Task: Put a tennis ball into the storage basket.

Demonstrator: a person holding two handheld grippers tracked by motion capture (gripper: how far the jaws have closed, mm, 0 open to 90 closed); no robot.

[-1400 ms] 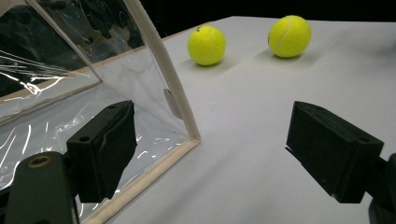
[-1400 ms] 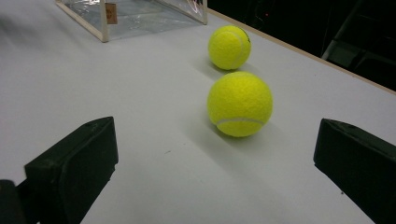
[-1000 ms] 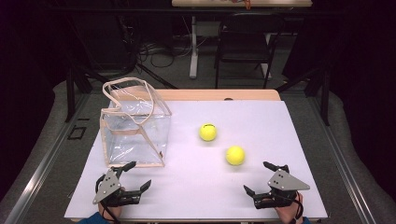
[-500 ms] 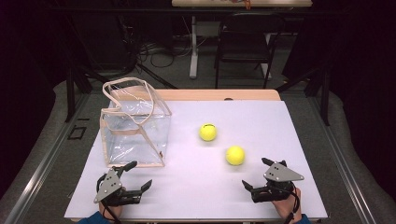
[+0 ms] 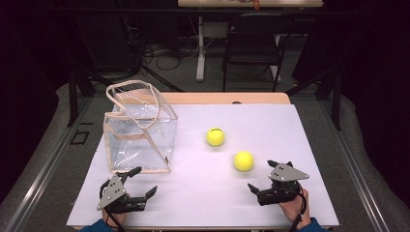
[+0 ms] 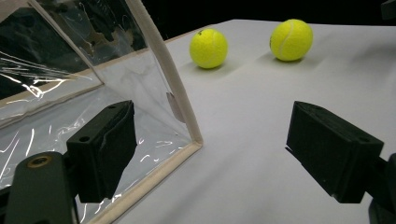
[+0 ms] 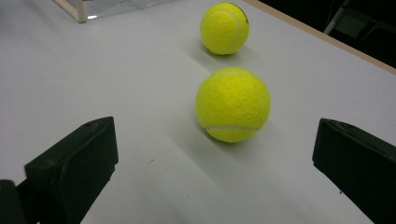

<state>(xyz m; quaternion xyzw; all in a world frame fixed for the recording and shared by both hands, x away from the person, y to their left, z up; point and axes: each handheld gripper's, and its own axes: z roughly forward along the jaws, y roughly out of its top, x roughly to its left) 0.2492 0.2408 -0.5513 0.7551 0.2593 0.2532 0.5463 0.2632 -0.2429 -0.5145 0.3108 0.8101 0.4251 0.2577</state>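
You see the table (image 5: 203, 193) from above; both low gripper views face the same tennis balls (image 7: 232, 104).

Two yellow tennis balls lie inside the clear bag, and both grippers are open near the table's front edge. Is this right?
Not quite. The two tennis balls lie on the table, outside the clear bag, as the high view shows. The left gripper and right gripper are indeed open.

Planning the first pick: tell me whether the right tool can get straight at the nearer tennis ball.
Probably yes. The right tool is open and aimed at the nearer tennis ball, with bare white table between them and nothing in the way.
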